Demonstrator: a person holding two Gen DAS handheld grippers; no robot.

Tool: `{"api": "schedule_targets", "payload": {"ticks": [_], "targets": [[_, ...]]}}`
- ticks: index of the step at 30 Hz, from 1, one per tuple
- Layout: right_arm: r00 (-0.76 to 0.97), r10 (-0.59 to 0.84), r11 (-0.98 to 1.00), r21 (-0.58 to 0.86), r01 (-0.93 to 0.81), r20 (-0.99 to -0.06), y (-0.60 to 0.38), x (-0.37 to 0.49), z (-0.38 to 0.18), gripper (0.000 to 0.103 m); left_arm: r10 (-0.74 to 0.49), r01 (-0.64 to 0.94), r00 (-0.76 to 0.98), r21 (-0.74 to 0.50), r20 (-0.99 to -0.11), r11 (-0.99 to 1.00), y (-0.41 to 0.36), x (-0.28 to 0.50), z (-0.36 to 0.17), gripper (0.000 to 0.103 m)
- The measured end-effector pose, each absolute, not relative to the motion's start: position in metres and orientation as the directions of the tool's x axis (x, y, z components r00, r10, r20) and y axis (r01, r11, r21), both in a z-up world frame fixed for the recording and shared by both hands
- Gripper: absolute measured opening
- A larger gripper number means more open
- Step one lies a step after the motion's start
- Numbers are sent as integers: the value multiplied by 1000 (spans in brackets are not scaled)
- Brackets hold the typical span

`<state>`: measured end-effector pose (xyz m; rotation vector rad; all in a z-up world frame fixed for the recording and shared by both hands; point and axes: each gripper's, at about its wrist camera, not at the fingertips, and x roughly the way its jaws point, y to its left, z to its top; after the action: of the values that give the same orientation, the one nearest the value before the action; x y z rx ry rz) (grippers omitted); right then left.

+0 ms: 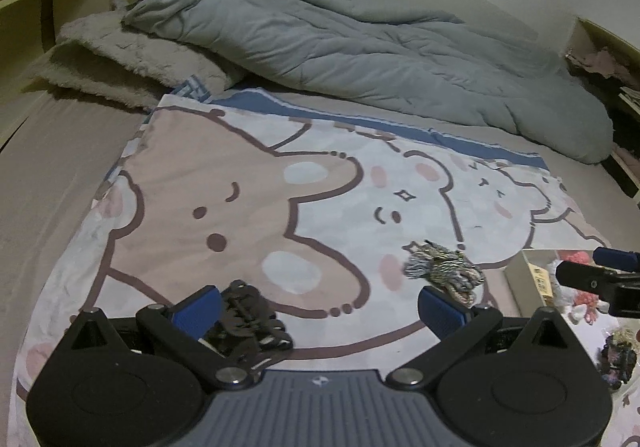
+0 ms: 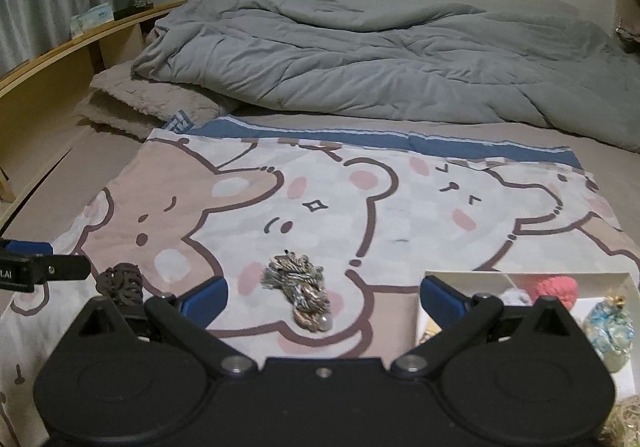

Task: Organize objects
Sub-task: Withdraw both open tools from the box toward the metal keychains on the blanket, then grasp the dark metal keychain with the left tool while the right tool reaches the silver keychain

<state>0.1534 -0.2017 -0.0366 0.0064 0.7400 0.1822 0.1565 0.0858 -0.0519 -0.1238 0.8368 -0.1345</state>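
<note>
A: On the bed, over the cartoon-bear cloth, what lies near its front edge?

B: Two hair ties. A multicoloured braided scrunchie sits close to the front edge, about midway along it, and has a pale bead at its near end. A dark brown scrunchie lies further toward the cloth's left front corner.

A: Where are the grippers?

B: The left gripper hovers low over the front edge with its jaws spread wide. The dark scrunchie is just inside its left finger, seemingly touching the blue pad, but nothing is clamped. The braided one lies just ahead of its right finger.

A: And the other?

B: The right gripper is likewise released, fingers far apart. The braided scrunchie rests on the cloth between them, nearer the left finger, touching neither. The left gripper's tip shows at the left edge of this view, beside the dark scrunchie.

A: Anything at the right front corner?

B: A white box sits there, holding a red woolly piece and a blue patterned scrunchie; what else is in it I cannot tell.

A: Further back?

B: A crumpled grey duvet lies across the far side of the bed, with a folded beige fleece blanket at its left end.
</note>
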Motion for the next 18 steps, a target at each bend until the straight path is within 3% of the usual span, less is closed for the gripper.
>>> {"api": "schedule_targets", "payload": {"ticks": [6,13,18], "targets": [[721,178,982,73,-174,-669,-195,166,-45,103,-140,33,647,-157,-749,987,97,167,-61,101],[724,183,981,75,-179,-665,-188,187,-61,103,-156,-64,608,-244,-779,968,102,186,-80,72],[745,160,981,17,-195,-647,-181,202,-75,103,-127,-188,591,-289,-797,939,109,198,-96,59]]}}
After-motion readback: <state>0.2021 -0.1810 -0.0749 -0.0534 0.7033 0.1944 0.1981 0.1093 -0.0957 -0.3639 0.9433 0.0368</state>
